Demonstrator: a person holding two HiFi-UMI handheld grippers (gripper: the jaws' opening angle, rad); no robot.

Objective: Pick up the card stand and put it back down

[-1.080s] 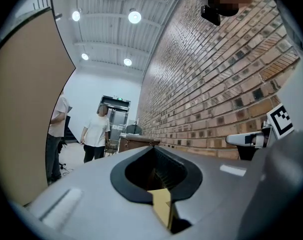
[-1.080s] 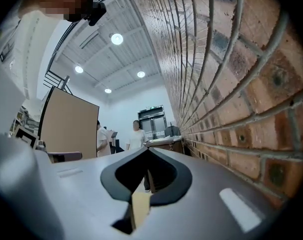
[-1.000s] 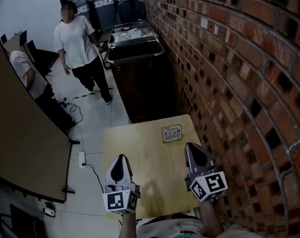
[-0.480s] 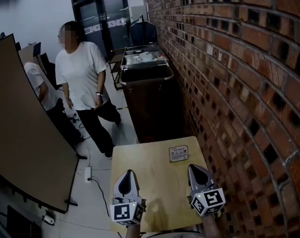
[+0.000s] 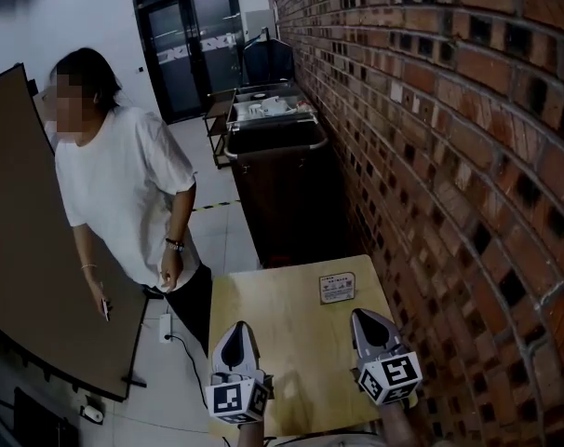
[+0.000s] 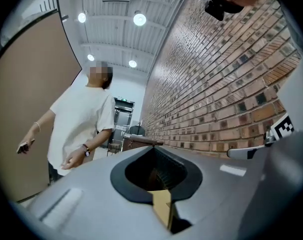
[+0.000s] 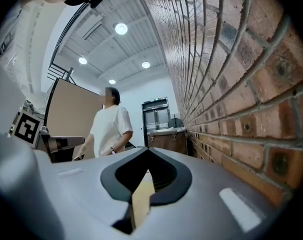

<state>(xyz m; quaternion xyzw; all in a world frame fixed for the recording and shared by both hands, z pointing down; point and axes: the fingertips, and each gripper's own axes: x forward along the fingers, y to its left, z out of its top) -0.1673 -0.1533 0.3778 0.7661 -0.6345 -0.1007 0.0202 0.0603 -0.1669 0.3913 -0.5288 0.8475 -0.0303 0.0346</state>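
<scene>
The card stand (image 5: 336,288) is a small sign with a pale printed face, standing at the far right of the wooden table (image 5: 291,343) close to the brick wall. My left gripper (image 5: 235,335) hovers over the near left of the table, shut and holding nothing. My right gripper (image 5: 367,321) is over the near right, a short way in front of the stand, also shut and holding nothing. Neither gripper view shows the stand; both look up and forward past their closed jaws, the left gripper (image 6: 152,148) and the right gripper (image 7: 147,150).
A person in a white T-shirt (image 5: 124,203) stands right at the table's far left corner, phone in hand. The brick wall (image 5: 449,156) runs along the right. A dark cart (image 5: 277,170) stands beyond the table. A large brown board (image 5: 40,277) leans at the left.
The person in white has walked from the back of the room up to the table's left corner. My head view first tilted up slightly. Both grippers have stayed put.
</scene>
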